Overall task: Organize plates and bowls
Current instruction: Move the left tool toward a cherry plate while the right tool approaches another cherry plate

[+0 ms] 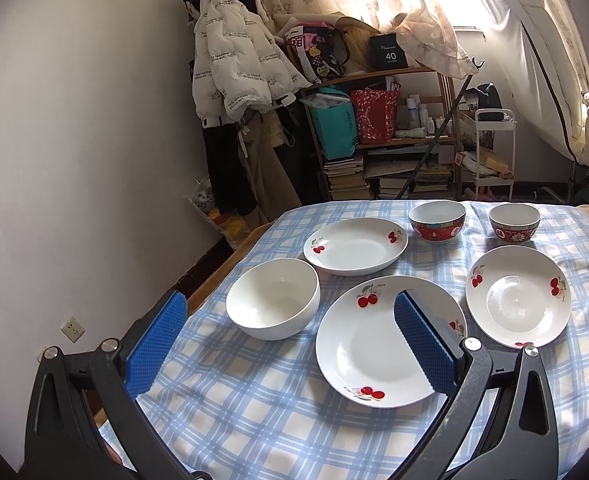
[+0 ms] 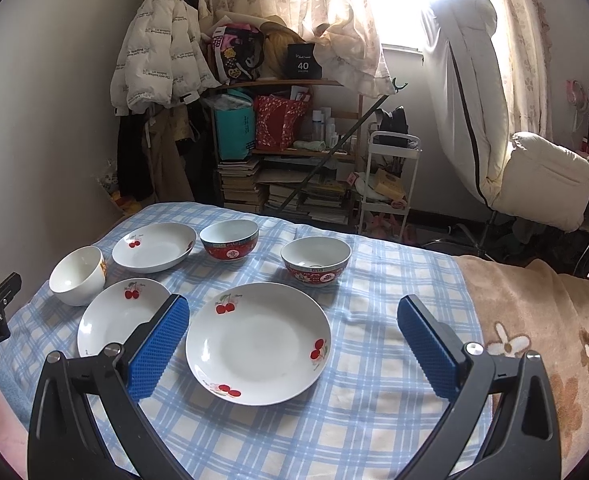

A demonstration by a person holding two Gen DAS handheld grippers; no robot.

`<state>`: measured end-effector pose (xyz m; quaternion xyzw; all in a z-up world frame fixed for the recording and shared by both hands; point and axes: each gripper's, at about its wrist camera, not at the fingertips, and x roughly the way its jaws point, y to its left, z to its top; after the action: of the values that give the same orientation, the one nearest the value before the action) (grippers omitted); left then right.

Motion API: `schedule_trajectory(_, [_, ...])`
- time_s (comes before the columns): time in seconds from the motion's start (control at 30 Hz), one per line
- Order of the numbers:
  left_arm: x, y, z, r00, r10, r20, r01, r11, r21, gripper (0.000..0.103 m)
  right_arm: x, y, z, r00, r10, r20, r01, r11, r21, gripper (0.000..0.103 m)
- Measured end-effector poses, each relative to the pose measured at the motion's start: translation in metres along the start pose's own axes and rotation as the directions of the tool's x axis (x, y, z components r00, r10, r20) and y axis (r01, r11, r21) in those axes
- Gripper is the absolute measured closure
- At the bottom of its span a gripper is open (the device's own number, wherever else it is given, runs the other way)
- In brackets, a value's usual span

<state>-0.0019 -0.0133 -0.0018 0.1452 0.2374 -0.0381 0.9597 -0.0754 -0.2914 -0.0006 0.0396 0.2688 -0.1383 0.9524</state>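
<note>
On the blue checked cloth [image 1: 254,420] [image 2: 374,380] lie three white cherry-print plates. One lies far left [image 1: 356,246] [image 2: 154,246], one near the middle [image 1: 374,344] [image 2: 122,316] and one to the right [image 1: 518,298] [image 2: 258,344]. A plain white bowl [image 1: 272,300] [image 2: 78,274] sits at the left edge. Two red patterned bowls [image 1: 436,222] [image 1: 514,224] [image 2: 229,244] [image 2: 316,266] stand at the back. My left gripper [image 1: 290,299] hovers open over the white bowl and the middle plate. My right gripper [image 2: 293,304] hovers open above the right plate. Both hold nothing.
A brown flowered blanket [image 2: 534,340] covers the surface right of the cloth. Behind the table stand a cluttered shelf with stacked books [image 1: 374,140] [image 2: 286,152], a hanging white coat [image 1: 234,48] and a white cart [image 2: 390,176]. The cloth's left edge drops off beside the white bowl.
</note>
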Motion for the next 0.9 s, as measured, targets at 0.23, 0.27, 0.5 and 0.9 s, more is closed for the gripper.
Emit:
schedule_trajectory(0.23, [0.014,-0.007,0.018,0.998,-0.047,-0.033,0.047,0.999,-0.002,0.001,0.014,-0.001,-0.001,0.999,-0.016,-0.038,0.015,1.000,-0.024,0.000])
schedule_trajectory(0.27, [0.016,-0.009,0.021,0.998,-0.052,-0.035,0.052,0.999,0.006,0.001,0.016,0.000,0.001,0.999,-0.018,-0.044,0.017,0.999,-0.027,0.000])
schedule_trajectory(0.5, [0.038,-0.030,0.040,0.987,-0.126,-0.104,0.131,0.990,0.047,0.001,0.037,0.003,0.009,0.994,-0.036,-0.101,0.031,0.998,-0.057,0.000])
schedule_trajectory(0.9, [0.095,-0.084,0.068,0.934,-0.259,-0.245,0.275,0.961,0.034,0.001,0.081,-0.009,0.021,0.982,-0.011,-0.186,0.010,1.000,-0.008,0.002])
